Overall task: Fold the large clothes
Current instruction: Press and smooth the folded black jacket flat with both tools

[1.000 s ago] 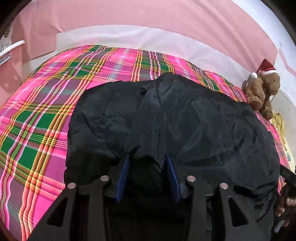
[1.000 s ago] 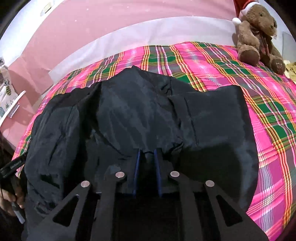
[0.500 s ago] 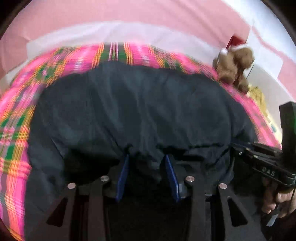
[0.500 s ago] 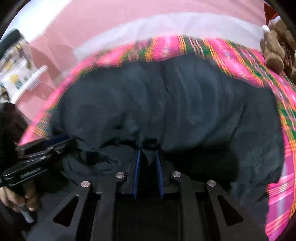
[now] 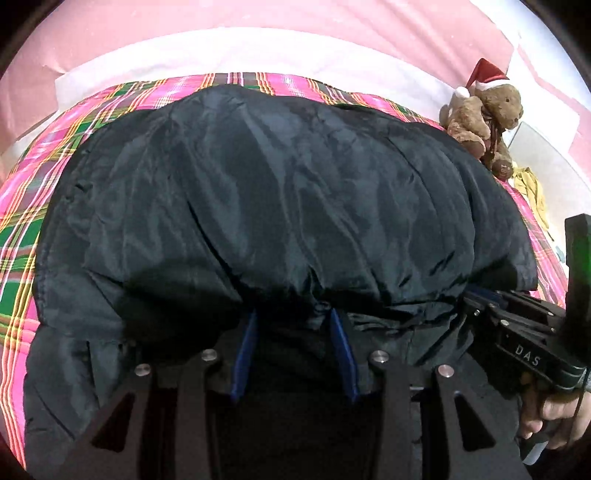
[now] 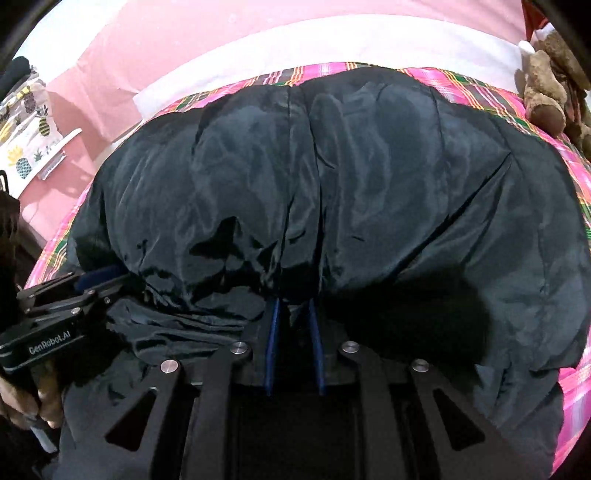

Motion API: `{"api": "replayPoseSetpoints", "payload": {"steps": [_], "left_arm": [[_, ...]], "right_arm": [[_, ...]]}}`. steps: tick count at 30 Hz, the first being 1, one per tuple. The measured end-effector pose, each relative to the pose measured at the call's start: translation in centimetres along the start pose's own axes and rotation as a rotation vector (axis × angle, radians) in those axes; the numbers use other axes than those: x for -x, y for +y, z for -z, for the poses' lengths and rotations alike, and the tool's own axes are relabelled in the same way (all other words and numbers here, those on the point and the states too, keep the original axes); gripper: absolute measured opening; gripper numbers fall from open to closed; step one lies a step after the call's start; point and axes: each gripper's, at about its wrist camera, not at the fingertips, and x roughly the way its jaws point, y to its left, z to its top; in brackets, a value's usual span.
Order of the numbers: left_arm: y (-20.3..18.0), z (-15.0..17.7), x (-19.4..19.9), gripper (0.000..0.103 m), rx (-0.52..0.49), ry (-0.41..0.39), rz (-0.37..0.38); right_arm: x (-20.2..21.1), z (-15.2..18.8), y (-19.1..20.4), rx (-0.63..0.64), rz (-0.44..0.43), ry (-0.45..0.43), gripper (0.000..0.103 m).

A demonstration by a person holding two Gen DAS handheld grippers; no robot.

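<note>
Grippers, two: left gripper (image 5: 291,317) and right gripper (image 6: 293,306) each pinch one black jacket's (image 5: 277,192) edge; one teddy (image 5: 484,118) sits beside it.

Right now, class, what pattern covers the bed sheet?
Pink, green and yellow plaid on the bed sheet, clearest in the left wrist view.

A bed (image 5: 22,236) wore a pink and green plaid cover, with a white sheet (image 5: 236,51) beyond it. The wall (image 5: 184,22) behind was pink. A pineapple-print cloth (image 6: 26,144) hung off to one side.
</note>
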Motion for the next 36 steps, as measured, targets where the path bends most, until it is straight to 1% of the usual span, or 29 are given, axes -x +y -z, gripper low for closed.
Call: {"api": "replayPoseSetpoints", "payload": {"steps": [2, 5, 8, 10, 11, 13, 15, 16, 18, 20, 21, 23, 24, 26, 27, 28, 30, 31, 33, 35, 36], "left_arm": [[-0.3, -0.1, -0.1, 0.043, -0.017, -0.002, -0.023], [-0.4, -0.3, -0.1, 0.043, -0.018, -0.001, -0.033], [-0.4, -0.4, 0.3, 0.043, -0.019, -0.009, -0.036], [-0.3, -0.5, 1.1, 0.043, -0.019, -0.009, -0.031], [-0.4, -0.5, 1.6, 0.043, -0.020, -0.005, -0.028], [-0.4, -0.5, 2.9, 0.043, -0.028, 0.001, -0.012], [-0.4, -0.7, 4.4, 0.043, -0.031, 0.002, 0.012], [-0.4, -0.8, 5.2, 0.043, -0.034, -0.004, 0.027], [-0.3, -1.6, 7.0, 0.046, -0.045, -0.051, 0.061], [0.0, -3.6, 8.0, 0.050, -0.045, -0.112, 0.056], [0.3, -4.9, 8.0, 0.050, -0.047, -0.144, 0.042], [1.2, -7.3, 7.1, 0.050, -0.039, -0.187, -0.013], [2.1, -8.5, 6.1, 0.050, -0.019, -0.191, -0.041], [4.0, -9.6, 3.9, 0.050, 0.022, -0.172, -0.095], [5.1, -9.7, 2.4, 0.050, 0.048, -0.145, -0.113], [5.9, -9.4, 1.1, 0.050, 0.062, -0.124, -0.121], [6.9, -8.0, -0.4, 0.050, 0.076, -0.132, -0.107], [6.9, -7.4, -0.8, 0.049, 0.073, -0.141, -0.096], [6.8, -6.7, -1.4, 0.049, 0.064, -0.156, -0.103], [6.6, -6.7, -1.5, 0.049, 0.061, -0.148, -0.112], [6.6, -6.9, -1.4, 0.049, 0.061, -0.143, -0.111]], "right_arm": [[0.0, 0.1, 0.3, 0.013, 0.019, -0.004, 0.015], [0.3, 0.3, 0.8, 0.029, 0.038, -0.009, 0.015], [1.1, -0.1, 0.5, 0.008, 0.009, -0.005, 0.016], [2.6, -0.2, 0.5, 0.001, 0.003, -0.010, 0.017], [3.3, -0.2, 0.7, 0.003, 0.007, -0.020, 0.019], [5.3, -0.4, 1.0, 0.018, 0.004, -0.052, 0.025], [7.4, -1.0, 1.0, 0.032, -0.016, -0.098, 0.033], [8.3, -1.6, 1.0, 0.035, -0.024, -0.127, 0.034], [9.5, -3.1, 0.6, 0.027, -0.018, -0.182, 0.036], [9.2, -5.0, -0.4, 0.013, -0.005, -0.206, 0.036], [8.5, -6.1, -1.1, 0.003, 0.020, -0.209, 0.036], [6.7, -7.7, -2.8, -0.032, 0.061, -0.203, 0.036], [5.6, -8.2, -3.9, -0.052, 0.077, -0.192, 0.036], [3.5, -8.3, -5.9, -0.083, 0.122, -0.151, 0.036], [2.5, -8.0, -6.8, -0.095, 0.134, -0.129, 0.036], [1.8, -7.5, -7.6, -0.106, 0.123, -0.122, 0.036], [0.9, -6.3, -8.3, -0.114, 0.103, -0.125, 0.037], [0.8, -6.0, -8.6, -0.111, 0.101, -0.132, 0.037], [0.2, -6.0, -8.7, -0.104, 0.108, -0.127, 0.037], [0.4, -6.4, -8.6, -0.107, 0.118, -0.109, 0.037], [1.1, -6.8, -8.4, -0.111, 0.129, -0.103, 0.037]]}}
